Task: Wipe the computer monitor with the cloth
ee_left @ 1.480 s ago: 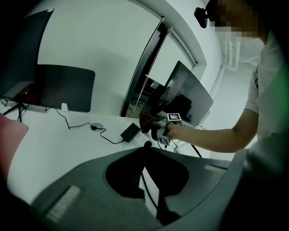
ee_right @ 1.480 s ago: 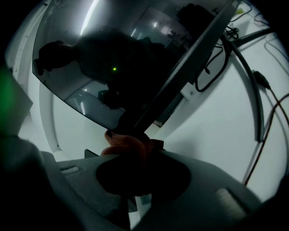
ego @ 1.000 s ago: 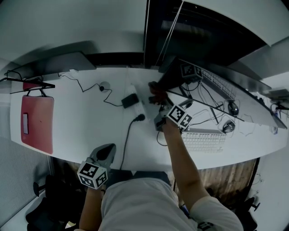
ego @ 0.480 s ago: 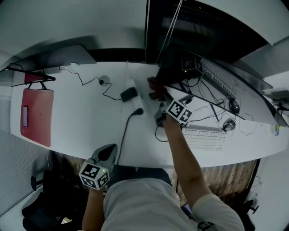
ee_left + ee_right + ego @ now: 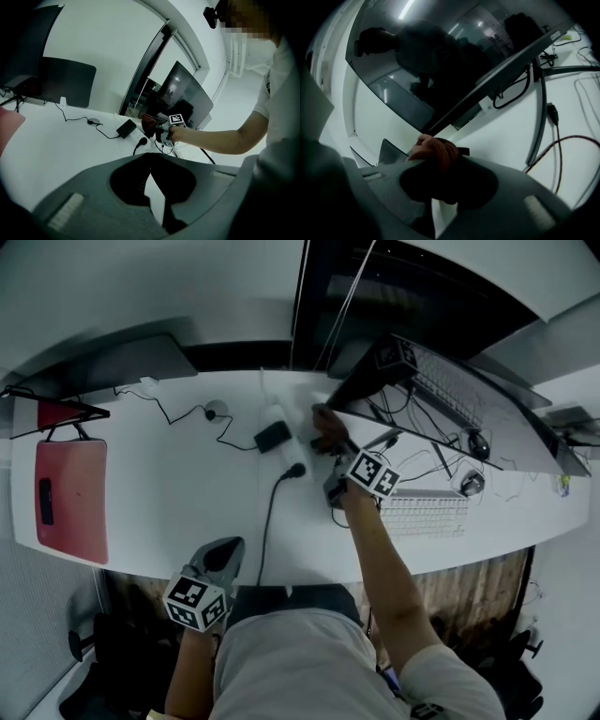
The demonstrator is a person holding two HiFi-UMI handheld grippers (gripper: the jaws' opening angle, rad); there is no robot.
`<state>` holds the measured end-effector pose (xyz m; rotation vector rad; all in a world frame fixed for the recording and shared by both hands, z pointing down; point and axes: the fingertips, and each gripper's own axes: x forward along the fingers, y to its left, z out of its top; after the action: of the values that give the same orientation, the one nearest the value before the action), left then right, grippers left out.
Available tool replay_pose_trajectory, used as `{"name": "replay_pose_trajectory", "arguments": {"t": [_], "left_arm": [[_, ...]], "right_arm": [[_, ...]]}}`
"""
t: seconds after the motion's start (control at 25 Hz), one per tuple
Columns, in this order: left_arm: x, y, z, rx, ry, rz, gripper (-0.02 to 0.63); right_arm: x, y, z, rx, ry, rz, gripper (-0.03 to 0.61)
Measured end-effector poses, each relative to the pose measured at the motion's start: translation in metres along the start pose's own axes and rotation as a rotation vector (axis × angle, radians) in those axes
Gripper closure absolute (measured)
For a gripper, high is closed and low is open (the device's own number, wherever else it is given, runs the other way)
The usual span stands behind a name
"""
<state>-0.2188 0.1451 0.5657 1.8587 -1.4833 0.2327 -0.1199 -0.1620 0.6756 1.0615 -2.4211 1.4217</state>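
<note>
Head view: right tongs (image 5: pixel 324 433) clench cloth (image 5: pixel 325 419) by monitor (image 5: pixel 450 409), power strip (image 5: pixel 286 444); left tongs (image 5: pixel 223 555) closed.

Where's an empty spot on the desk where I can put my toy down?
The biggest bare patch of desk lies between the red pad and the black plug cable. It is crowded on the right: power strip, tangled wires, keyboard and mice sit near the monitor.
</note>
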Motion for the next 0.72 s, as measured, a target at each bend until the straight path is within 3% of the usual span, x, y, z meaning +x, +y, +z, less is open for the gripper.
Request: {"name": "replay_pose_trajectory", "arguments": {"t": [0.28, 0.72], "left_arm": [[-0.003, 0.013, -0.006, 0.026, 0.011, -0.069, 0.604], [0.007, 0.016, -0.003, 0.034, 0.005, -0.078, 0.604]], "right_arm": [[-0.011, -0.011, 0.028, 0.024, -0.134, -0.07, 0.483], [-0.016, -0.024, 0.044, 0.068, -0.177, -0.065, 0.483]]}}
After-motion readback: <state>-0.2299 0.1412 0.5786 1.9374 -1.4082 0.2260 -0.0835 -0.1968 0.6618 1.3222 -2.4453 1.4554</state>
